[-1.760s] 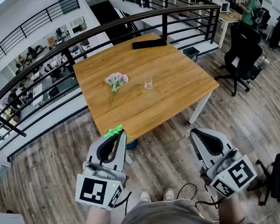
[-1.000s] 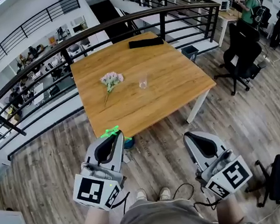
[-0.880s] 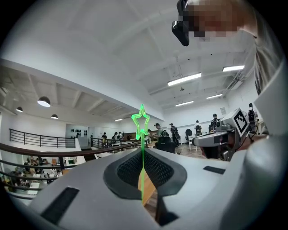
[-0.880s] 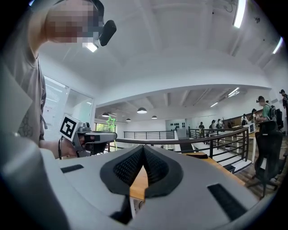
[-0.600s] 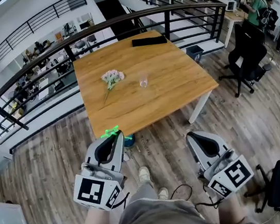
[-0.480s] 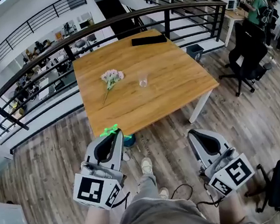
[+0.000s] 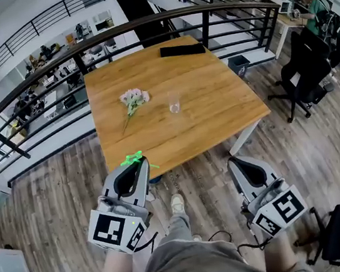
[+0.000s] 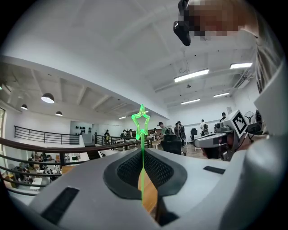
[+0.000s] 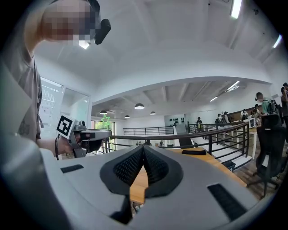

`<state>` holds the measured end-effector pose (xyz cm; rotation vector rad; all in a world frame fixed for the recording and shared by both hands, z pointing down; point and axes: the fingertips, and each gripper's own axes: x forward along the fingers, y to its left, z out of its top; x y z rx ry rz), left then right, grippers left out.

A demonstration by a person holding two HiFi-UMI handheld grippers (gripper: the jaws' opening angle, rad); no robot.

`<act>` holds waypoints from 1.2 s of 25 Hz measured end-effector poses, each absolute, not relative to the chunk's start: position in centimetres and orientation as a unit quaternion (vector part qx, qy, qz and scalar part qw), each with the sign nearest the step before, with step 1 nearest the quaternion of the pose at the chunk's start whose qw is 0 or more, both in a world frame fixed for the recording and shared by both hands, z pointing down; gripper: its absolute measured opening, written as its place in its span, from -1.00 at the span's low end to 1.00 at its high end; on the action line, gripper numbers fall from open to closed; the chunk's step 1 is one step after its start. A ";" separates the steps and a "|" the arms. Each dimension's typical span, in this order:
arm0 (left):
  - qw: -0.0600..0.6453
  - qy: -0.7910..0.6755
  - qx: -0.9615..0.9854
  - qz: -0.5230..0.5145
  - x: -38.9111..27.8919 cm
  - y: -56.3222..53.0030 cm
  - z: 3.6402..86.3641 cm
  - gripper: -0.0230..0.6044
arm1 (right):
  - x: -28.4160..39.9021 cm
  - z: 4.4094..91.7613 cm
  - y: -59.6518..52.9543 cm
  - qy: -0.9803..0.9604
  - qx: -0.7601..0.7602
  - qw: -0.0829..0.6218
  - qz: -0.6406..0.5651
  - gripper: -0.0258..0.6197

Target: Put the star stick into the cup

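My left gripper (image 7: 137, 163) is shut on a green star stick (image 7: 135, 159); the star (image 8: 141, 121) pokes up past the jaw tips in the left gripper view. It hovers just off the near edge of the wooden table (image 7: 216, 106). A clear cup (image 7: 174, 105) stands upright near the middle of the table, well ahead of both grippers. My right gripper (image 7: 236, 165) is shut with nothing in it, held over the floor on the right. From the right gripper view the left gripper (image 9: 85, 134) with the star (image 9: 105, 119) shows at the left.
A small bunch of pale flowers (image 7: 133, 99) lies left of the cup. A black flat object (image 7: 181, 50) rests at the table's far edge. A dark railing (image 7: 142, 32) runs behind the table. Black office chairs (image 7: 303, 74) stand at the right, with people at desks beyond.
The person has stepped forward, so the table has come closer and the left gripper with the star stick now reaches its near edge. Both grippers keep their pose.
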<state>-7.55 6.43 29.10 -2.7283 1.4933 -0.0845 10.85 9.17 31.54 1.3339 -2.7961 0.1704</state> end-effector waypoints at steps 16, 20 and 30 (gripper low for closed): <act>0.000 0.471 -0.882 -0.030 -11.2 -13.7 30.4 -0.86 | 5.8 32.8 -11.2 -0.904 0.418 0.062 0.062 -0.83; -0.001 0.461 -0.886 -0.035 -11.5 -17.4 30.9 -0.86 | 5.3 32.9 -15.0 -0.900 0.427 0.059 0.064 -0.83; -0.012 0.467 -0.883 -0.041 -11.3 -21.1 31.2 -0.86 | 5.9 33.4 -18.9 -0.901 0.423 0.067 0.074 -0.83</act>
